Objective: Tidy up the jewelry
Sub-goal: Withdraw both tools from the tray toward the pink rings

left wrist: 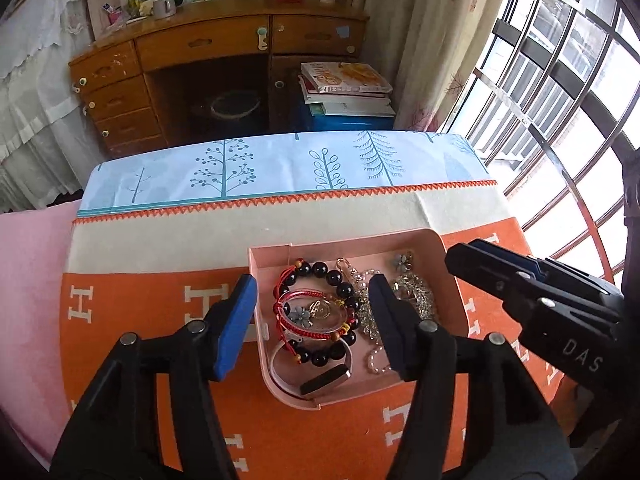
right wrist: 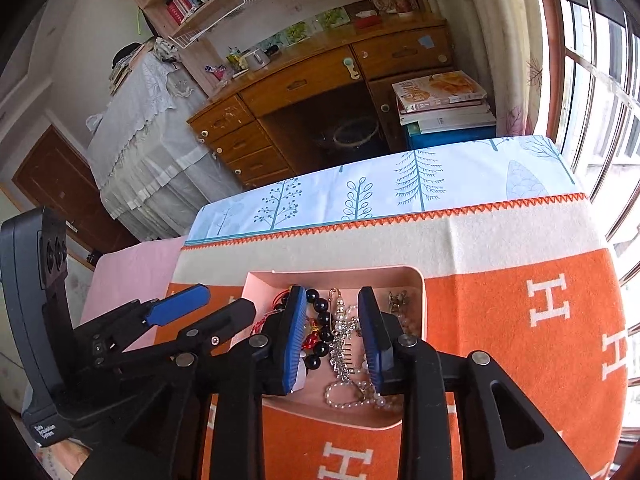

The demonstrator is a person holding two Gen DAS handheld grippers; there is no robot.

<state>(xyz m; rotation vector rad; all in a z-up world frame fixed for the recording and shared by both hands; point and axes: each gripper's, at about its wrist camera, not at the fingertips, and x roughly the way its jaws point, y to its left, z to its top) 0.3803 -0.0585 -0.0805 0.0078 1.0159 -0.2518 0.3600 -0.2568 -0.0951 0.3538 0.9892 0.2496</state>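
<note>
Now over a pink tray (left wrist: 454, 280) of tangled jewelry on the orange blanket (left wrist: 132, 300).

Holds black-bead bracelet (left wrist: 340, 284), red cords, pearl strand (right wrist: 348, 394); left gripper (left wrist: 312, 320) spread wide, right gripper (right wrist: 332, 336) parted, both above, gripping nothing.

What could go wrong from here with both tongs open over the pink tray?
1. The jewelry is heaped: the red cord bracelet lies across the black bead bracelet, so a pinch by the left tongs may lift both.
2. The right tongs straddle the rhinestone piece beside the pearl strand; they may come up snagged together.
3. The pink tray looks light on soft cloth; a snagged lift might drag or tip it.
</note>
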